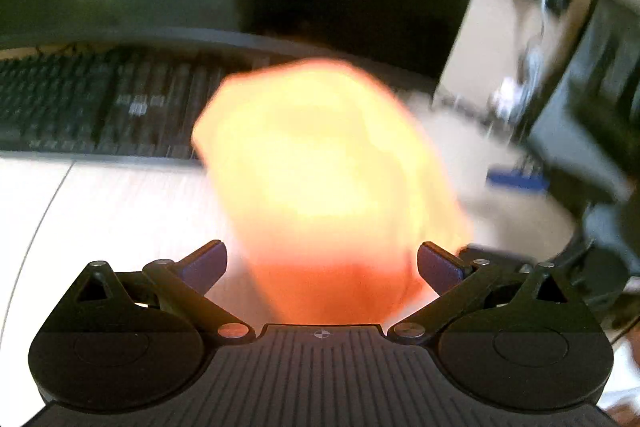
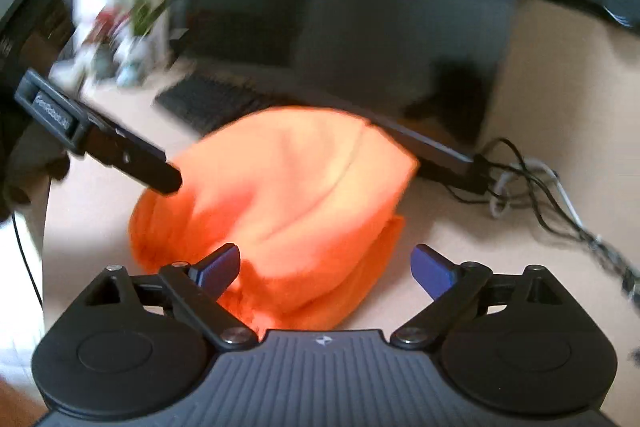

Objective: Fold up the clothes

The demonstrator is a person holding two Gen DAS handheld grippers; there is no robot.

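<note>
my left gripper [image 1: 322, 263] and right gripper [image 2: 325, 265] jaws spread around orange cloth [image 2: 280, 211] on pale tabletop [image 2: 500, 247]; keyboard [image 1: 100, 107] and monitor [image 2: 360, 7] fill the upper frame.

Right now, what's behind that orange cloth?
Behind the orange cloth lies a black keyboard, and beyond it a dark monitor. The cloth covers the desk under it and part of the keyboard.

— Left wrist view? 
— It looks along my left gripper [image 1: 322, 263], low and close over the orange cloth [image 1: 320, 163], facing the keyboard [image 1: 100, 107].

— Right wrist view? 
— Slightly higher, facing the monitor [image 2: 360, 7]; both share cloth and keyboard.
</note>
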